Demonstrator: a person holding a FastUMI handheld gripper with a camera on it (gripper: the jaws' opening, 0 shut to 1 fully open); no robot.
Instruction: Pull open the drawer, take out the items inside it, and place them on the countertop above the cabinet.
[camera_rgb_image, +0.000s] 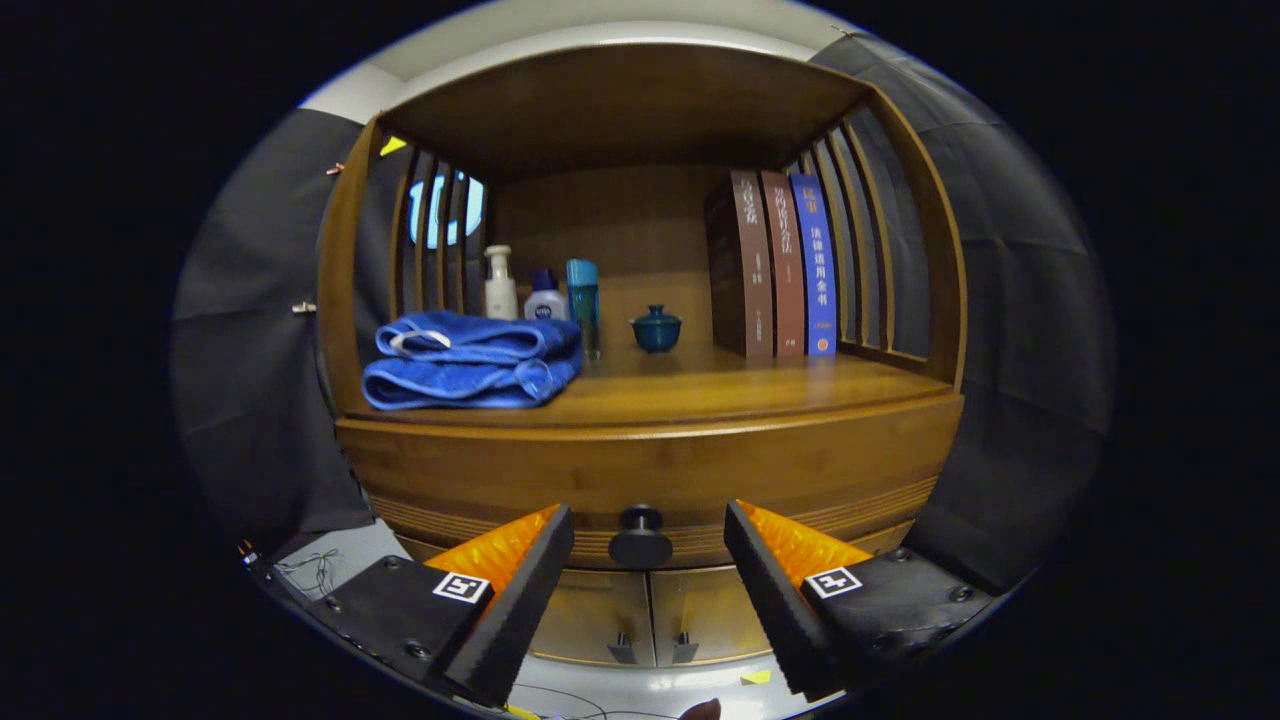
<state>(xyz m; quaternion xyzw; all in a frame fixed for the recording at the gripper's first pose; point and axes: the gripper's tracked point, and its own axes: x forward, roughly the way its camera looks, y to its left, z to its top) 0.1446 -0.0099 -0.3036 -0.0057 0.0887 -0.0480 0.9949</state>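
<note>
Though wide apart, gripper (648, 545) astride drawer knob (640, 538)

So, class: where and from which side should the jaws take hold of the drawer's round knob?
Grip the drawer knob by its round head, coming straight on from the front. It stands out from the closed drawer front, centred between the open gripper jaws, so they can close on its left and right sides.

Chinese titles are printed down the spines of three books (785, 265) on the countertop (700, 390), too small to be read surely. Square coded markers (461, 587) are borne behind the fingers
</note>
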